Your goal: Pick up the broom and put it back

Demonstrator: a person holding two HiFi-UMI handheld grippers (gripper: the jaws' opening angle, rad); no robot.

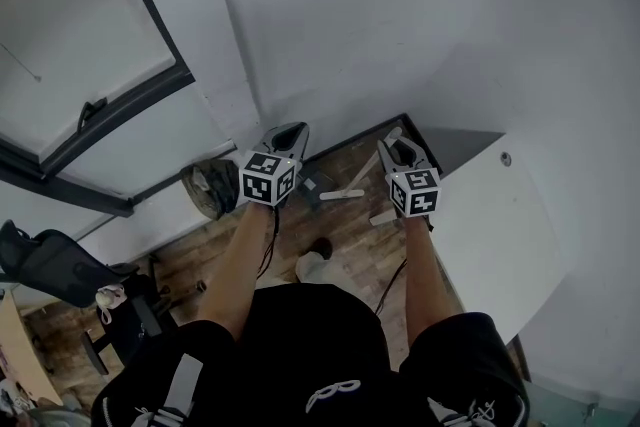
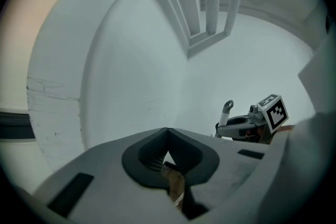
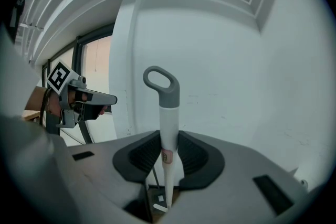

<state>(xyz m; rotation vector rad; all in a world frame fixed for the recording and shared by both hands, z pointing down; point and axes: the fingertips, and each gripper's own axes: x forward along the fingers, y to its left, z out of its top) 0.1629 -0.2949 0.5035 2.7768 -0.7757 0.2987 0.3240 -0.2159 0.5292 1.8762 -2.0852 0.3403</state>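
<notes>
The broom's white handle (image 3: 169, 134) stands upright between the jaws of my right gripper (image 3: 168, 140), which is shut on it. Its grey loop end (image 3: 161, 84) rises above the pads in front of the white wall. In the head view my right gripper (image 1: 395, 151) holds the handle near the wall corner, and a white part of the broom (image 1: 342, 195) shows low on the wooden floor. My left gripper (image 1: 285, 137) hangs beside it to the left, apart from the broom. In its own view my left gripper (image 2: 167, 132) has its jaws together with nothing between them.
White walls meet in a corner just ahead. A white tabletop (image 1: 490, 235) lies to the right. A dark-framed window (image 1: 110, 115) is at the left, with a bag (image 1: 210, 187) on the floor below it and a black chair (image 1: 50, 265) further left.
</notes>
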